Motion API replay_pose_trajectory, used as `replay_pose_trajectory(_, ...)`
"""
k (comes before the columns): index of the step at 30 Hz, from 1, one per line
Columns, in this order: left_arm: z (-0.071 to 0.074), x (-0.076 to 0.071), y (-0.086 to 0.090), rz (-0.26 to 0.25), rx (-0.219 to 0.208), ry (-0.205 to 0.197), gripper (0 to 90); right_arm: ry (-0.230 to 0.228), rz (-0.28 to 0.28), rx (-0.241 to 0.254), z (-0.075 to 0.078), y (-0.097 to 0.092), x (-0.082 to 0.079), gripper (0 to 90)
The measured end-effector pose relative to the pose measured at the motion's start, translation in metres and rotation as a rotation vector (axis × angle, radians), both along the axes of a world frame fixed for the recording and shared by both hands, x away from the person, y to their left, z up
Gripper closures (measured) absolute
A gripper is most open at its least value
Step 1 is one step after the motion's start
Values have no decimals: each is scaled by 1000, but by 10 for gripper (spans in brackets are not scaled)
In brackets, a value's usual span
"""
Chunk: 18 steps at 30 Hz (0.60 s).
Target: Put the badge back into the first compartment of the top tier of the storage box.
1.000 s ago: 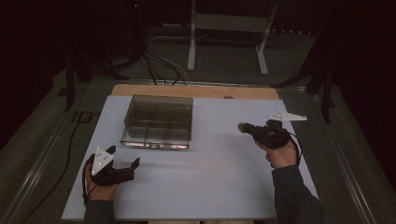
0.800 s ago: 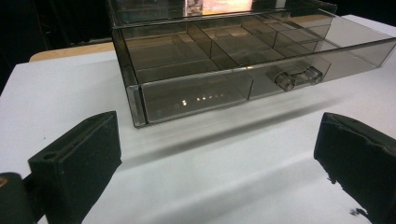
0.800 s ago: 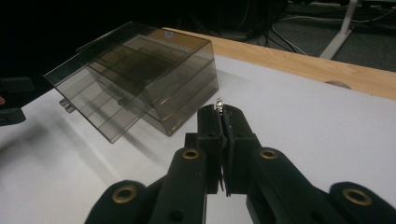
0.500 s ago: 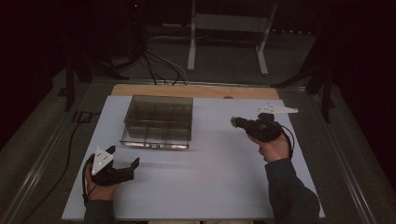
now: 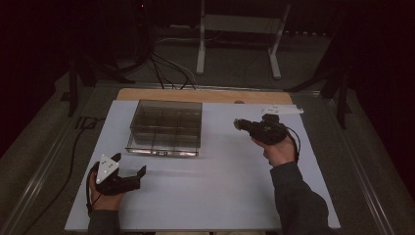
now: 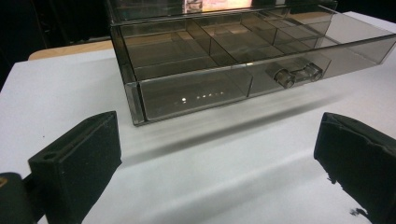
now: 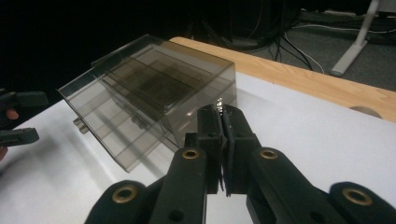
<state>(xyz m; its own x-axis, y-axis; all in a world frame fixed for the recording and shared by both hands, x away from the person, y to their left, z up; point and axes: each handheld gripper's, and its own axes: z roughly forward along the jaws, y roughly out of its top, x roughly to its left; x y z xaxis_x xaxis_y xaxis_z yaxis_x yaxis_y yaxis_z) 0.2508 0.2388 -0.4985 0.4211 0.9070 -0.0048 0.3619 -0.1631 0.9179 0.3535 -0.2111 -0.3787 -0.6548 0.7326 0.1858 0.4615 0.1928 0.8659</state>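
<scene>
A: A white table (image 5: 230, 191) is filling the scene, its wooden edge (image 5: 161, 95) running along the far side and dark floor lying beyond it.

B: And sitting on the table's left half, toward the far edge, is a smoky clear plastic organizer box (image 5: 166, 127), divided into compartments, its latch side (image 6: 296, 74) facing the person.

A: The person's forearms are coming in from the near edge. The left gripper (image 5: 128, 171) is resting low on the table, near the box's front left corner but apart from it.

B: Its jaws are standing wide apart with nothing between them; the left gripper view is looking straight across bare table at the box's front wall.

A: The right gripper (image 5: 238, 124) is hovering off the box's right side, well apart from the other hand, pointing toward the box.

B: Its jaws are pressed fully together, holding nothing. In the right gripper view the closed tips (image 7: 223, 114) are lining up just short of the box's corner, not touching it.
</scene>
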Motion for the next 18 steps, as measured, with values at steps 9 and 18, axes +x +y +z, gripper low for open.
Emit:
replay_pose_trajectory(9,1,-1,1,-1,-11,-1,17,3,18,7,1,13,6,877)
replay_pose_trajectory(18,1,-1,1,1,-12,1,17,6,40,36,5,27,13,877)
